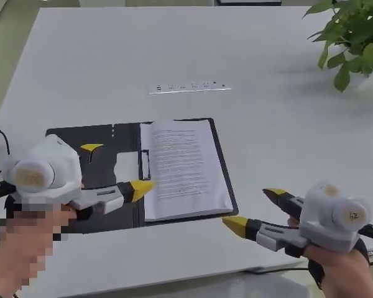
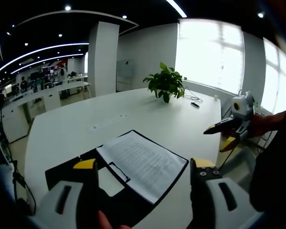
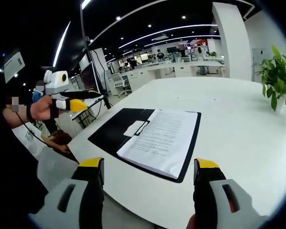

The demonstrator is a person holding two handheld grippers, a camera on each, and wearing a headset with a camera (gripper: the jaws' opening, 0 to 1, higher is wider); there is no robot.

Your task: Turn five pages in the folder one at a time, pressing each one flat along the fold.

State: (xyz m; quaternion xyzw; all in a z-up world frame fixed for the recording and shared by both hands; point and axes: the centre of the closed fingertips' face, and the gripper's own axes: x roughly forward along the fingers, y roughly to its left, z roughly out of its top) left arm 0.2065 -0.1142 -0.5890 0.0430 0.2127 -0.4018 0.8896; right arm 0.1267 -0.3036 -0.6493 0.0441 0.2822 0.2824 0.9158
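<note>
- Black flat folder [image 1: 93, 139], matte, lies open on the smooth white table [image 1: 112, 56]; white printed pages [image 1: 183, 167] are stacked on its right half.
- My left gripper [image 1: 117, 167], yellow-tipped jaws apart, hovers over the folder's left flap.
- My right gripper [image 1: 253, 208], jaws apart, holds nothing, right of the folder.
- Leafy green plant [image 1: 354, 37] and white socket strip [image 1: 189, 87] sit beyond.

Spread left claw [image 1: 116, 167] overlaps the open folder [image 1: 180, 167]; spread right claw [image 1: 253, 208] is just right of it.
</note>
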